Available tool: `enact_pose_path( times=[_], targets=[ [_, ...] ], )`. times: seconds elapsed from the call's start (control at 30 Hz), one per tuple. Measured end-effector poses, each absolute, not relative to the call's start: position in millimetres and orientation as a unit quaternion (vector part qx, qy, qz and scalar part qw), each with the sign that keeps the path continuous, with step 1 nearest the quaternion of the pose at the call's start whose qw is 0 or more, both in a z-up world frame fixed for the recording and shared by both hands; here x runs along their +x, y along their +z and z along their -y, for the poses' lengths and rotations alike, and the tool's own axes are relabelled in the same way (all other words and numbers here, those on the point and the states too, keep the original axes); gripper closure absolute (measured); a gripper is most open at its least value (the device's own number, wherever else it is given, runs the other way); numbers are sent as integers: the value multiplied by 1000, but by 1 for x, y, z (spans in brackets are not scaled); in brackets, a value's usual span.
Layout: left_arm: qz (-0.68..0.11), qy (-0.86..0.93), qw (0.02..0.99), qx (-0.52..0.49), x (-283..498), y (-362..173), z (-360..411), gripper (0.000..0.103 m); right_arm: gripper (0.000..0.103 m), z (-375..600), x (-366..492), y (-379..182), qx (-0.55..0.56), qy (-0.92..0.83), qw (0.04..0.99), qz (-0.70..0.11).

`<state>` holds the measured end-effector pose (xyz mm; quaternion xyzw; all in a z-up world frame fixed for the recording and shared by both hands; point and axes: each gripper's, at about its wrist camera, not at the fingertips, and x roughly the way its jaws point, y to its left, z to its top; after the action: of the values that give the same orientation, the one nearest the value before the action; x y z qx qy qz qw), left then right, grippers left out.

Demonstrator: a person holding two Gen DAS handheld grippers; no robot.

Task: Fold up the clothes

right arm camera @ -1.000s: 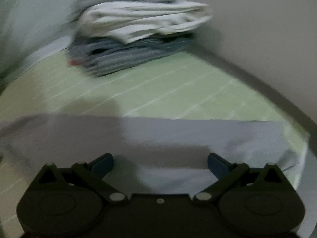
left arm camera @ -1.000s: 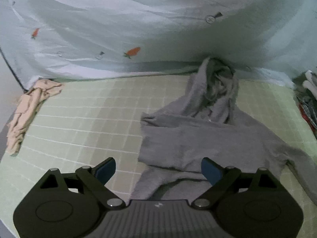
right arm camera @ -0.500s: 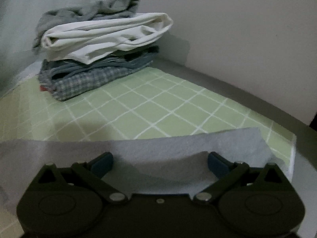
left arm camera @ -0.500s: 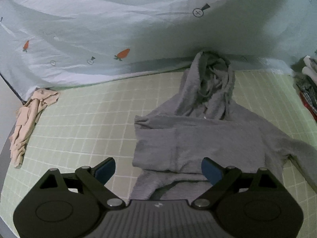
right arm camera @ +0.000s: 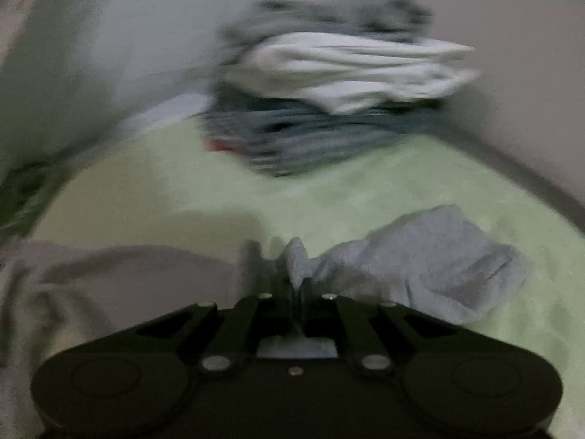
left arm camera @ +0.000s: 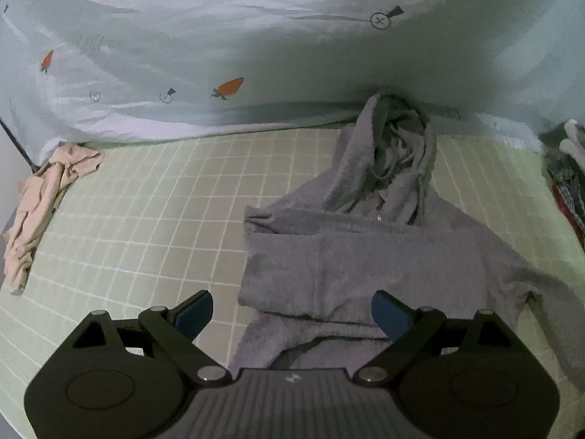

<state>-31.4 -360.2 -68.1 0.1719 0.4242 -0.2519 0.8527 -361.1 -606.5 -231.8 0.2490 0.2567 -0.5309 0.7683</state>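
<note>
Left wrist view, far left: crumpled beige garment [left arm camera: 44, 205] at the edge of the green grid-pattern sheet [left arm camera: 146, 219], just below the pale carrot-print fabric [left arm camera: 219, 55] that rises along the back. Left gripper [left arm camera: 292, 311] hovers low over the sheet, blue-padded fingers [left arm camera: 192, 311] wide apart, holding nothing. Left finger sits over bare sheet, right finger over the grey hoodie [left arm camera: 365, 256]. Hoodie lies flat on the sheet, centre-right; one sleeve folded across the chest, hood [left arm camera: 391, 161] bunched up against the carrot-print fabric, other sleeve trailing off to the right. Far right edge: part of a clothes pile [left arm camera: 566, 168], mostly cut off.

Right wrist view, blurred. Left side: grey hoodie body [right arm camera: 109, 274] spread on the green sheet [right arm camera: 182, 190]. Centre: right gripper [right arm camera: 296, 285], fingers together, clamped on a pinch of grey hoodie fabric; cloth sticks up between them in a small ridge. Just right of it the sleeve [right arm camera: 438, 267] lies rumpled on the sheet. Behind, well apart: stack of folded clothes [right arm camera: 336, 84], white item on top of blue-grey ones, against the wall [right arm camera: 512, 18].
</note>
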Motion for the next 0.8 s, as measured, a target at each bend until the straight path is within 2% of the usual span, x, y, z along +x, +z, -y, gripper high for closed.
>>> enact_pose_path(
  times=[0.07, 0.13, 0.17, 0.2, 0.3, 0.37, 0.5, 0.63, 0.77, 0.8],
  targets=[
    [-427, -252, 853, 163, -29, -68, 358, 10, 96, 599, -328, -228, 254, -487, 788, -277],
    [-430, -251, 853, 158, -28, -69, 356, 10, 88, 589, -298, -223, 234, -454, 804, -304],
    [-431, -251, 853, 156, -27, -69, 355, 9, 65, 584, -293, -218, 225, -442, 812, -307],
    [-431, -251, 853, 155, -27, -69, 354, 9, 47, 580, -287, -214, 215, -430, 821, -310],
    [-433, -250, 853, 150, -25, -69, 352, 9, 29, 578, -291, -199, 221, -421, 826, -303],
    [-438, -248, 852, 145, -22, -71, 350, 9, 22, 586, -310, -192, 251, -442, 810, -292],
    [-449, -251, 846, 138, -20, -75, 351, 9, 19, 611, -361, -195, 340, -510, 751, -245],
    [-449, -259, 843, 143, -23, -77, 355, 10, 19, 633, -389, -216, 388, -567, 684, -245],
    [-448, -261, 842, 147, -24, -77, 356, 9, 18, 637, -382, -225, 370, -570, 684, -264],
    [-448, -261, 842, 148, -24, -78, 357, 9, 21, 636, -377, -225, 358, -567, 691, -271]
  ],
)
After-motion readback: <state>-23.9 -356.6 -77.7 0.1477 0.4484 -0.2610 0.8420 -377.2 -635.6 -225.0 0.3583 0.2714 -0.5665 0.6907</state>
